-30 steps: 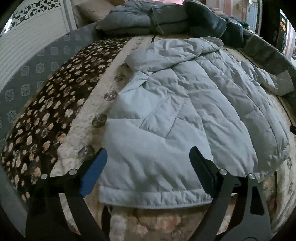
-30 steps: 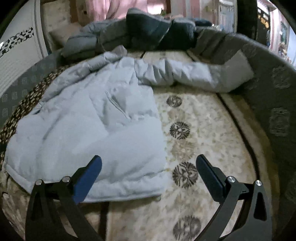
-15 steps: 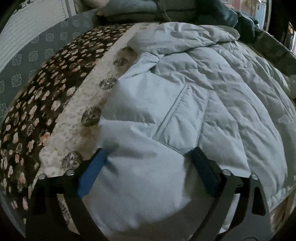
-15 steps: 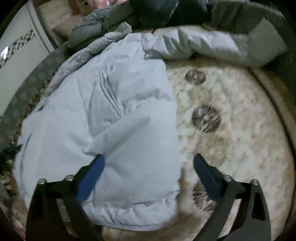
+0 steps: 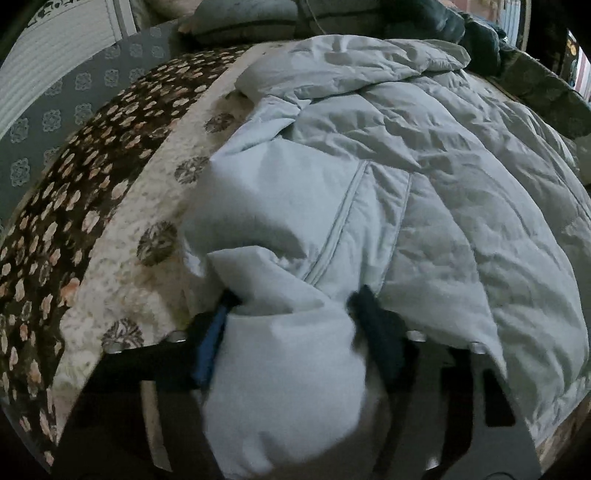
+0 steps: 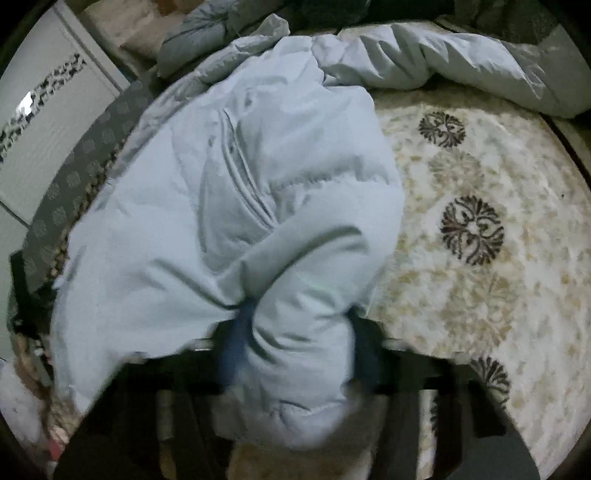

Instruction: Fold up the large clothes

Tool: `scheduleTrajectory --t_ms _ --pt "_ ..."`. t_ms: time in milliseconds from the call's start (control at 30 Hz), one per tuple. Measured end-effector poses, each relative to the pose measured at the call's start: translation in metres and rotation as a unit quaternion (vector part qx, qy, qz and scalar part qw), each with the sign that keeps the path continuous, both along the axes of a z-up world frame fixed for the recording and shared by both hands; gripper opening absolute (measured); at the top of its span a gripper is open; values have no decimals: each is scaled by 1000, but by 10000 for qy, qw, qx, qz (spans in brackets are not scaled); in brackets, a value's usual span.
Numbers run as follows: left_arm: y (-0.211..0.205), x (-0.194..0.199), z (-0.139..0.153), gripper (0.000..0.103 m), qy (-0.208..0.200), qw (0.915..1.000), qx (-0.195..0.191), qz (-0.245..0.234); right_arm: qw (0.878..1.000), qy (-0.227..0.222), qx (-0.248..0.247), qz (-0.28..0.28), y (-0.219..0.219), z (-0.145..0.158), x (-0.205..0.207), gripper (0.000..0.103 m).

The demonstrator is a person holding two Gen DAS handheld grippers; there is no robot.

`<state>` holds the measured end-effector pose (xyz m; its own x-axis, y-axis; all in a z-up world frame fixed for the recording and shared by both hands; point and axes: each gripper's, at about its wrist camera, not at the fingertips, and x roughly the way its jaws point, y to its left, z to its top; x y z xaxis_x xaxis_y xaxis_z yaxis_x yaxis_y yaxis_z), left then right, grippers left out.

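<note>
A pale blue padded jacket [image 5: 406,184] lies spread on the patterned bedcover. Its hem bunches up between the fingers of my left gripper [image 5: 291,310], whose jaws are closing and squeezing the padded cloth at the jacket's left bottom corner. In the right wrist view the same jacket [image 6: 258,166] is gathered at its right bottom corner inside my right gripper [image 6: 299,317], whose jaws are closing too, with the fabric creased and pinched between them. One sleeve [image 6: 443,70] stretches across the bed at the far right.
The cream bedcover with dark medallions [image 6: 472,229] lies to the right of the jacket. A brown flowered blanket [image 5: 74,206] runs along the left. Folded grey and dark clothes [image 5: 295,18] are piled at the head of the bed. A grey patterned bed edge [image 6: 74,177] borders the left.
Both grippers came down onto the jacket's bottom hem and narrowed from wide open onto the cloth. The fabric now bulges and creases between each pair of fingers.
</note>
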<state>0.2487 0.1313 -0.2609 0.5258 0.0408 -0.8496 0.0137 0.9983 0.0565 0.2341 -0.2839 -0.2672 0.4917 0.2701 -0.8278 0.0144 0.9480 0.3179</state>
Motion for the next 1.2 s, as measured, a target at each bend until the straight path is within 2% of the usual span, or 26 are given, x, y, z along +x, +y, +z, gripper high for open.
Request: scheduleTrajectory --t_ms 133,167,233,300,567,667,767,867,900,967,1000,1033,1067,1100,1133,1200 --pt "0 -3 3 45 51 9998 -154 121 9978 -179 -631 -32 24 14 -12 19" --pt "0 -5 6 42 75 9996 -227 121 9974 -223 -686 -75 25 17 -14 18" --pt "0 -9 13 32 107 9995 -284 57 9958 -349 -841 -129 29 27 -21 14" --pt "-3 -15 20 28 126 9996 -233 -7 9942 -442 -969 -173 30 35 -31 12" --pt "-14 -41 43 20 258 9992 -235 -179 9921 -662 -1015 -320 28 73 -101 10" --pt "-15 -71 68 19 118 9984 -447 -325 9910 -680 -1088 -380 29 92 -130 10" --pt "-4 -88 78 20 64 9979 -519 -386 9890 -641 -1270 -393 30 112 -163 11" --pt "8 -89 58 25 217 9979 -410 -454 9883 -474 -1405 -355 28 108 -168 17" --pt "12 -84 48 30 283 9979 -428 -392 9879 -344 -1459 -399 27 101 -162 19" --pt "16 -75 41 39 277 9986 -423 -170 9863 107 -1566 -510 29 79 -143 33" --pt "15 -77 41 45 249 9988 -409 -116 9835 215 -1698 -592 31 71 -137 38" --pt "14 -79 43 57 202 9992 -341 -41 9797 318 -1872 -636 34 63 -132 45" --pt "13 -81 47 65 184 9995 -242 26 9773 360 -1974 -681 35 62 -131 46" --pt "12 -85 54 80 133 9998 -134 37 9759 328 -2021 -750 36 66 -132 46" --pt "11 -91 61 91 27 10000 -56 39 9758 252 -2012 -815 35 72 -136 47" --pt "12 -104 76 98 -166 9998 20 49 9748 74 -2006 -970 30 88 -144 50"
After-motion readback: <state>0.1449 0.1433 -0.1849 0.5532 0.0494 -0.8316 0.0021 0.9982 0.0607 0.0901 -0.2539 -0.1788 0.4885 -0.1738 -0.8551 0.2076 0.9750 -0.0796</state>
